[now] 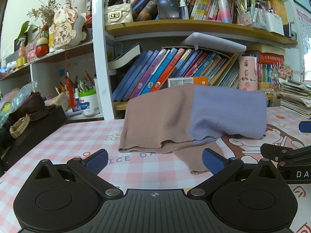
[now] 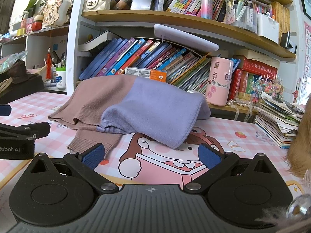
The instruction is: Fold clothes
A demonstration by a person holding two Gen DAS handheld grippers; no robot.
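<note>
A knitted sweater (image 1: 175, 116), half dusty pink and half lilac, lies folded in a loose heap on the pink checked table mat (image 1: 77, 141). One pink sleeve (image 1: 194, 159) sticks out toward me from under it. My left gripper (image 1: 154, 160) stands open just short of the pink hem, nothing between its blue pads. In the right wrist view the same sweater (image 2: 140, 106) lies ahead, its lilac side nearest. My right gripper (image 2: 151, 156) is open and holds nothing, with its left pad near the sleeve's cuff (image 2: 87, 145). Each gripper shows at the edge of the other's view.
A bookshelf (image 1: 175, 27) crammed with books backs the table. A pink tumbler (image 2: 219, 81) and a stack of papers (image 2: 278, 120) stand at the right. A black box (image 1: 33, 132) with a watch and a brown hat sits left. Light brown fur (image 2: 299, 151) shows at the right edge.
</note>
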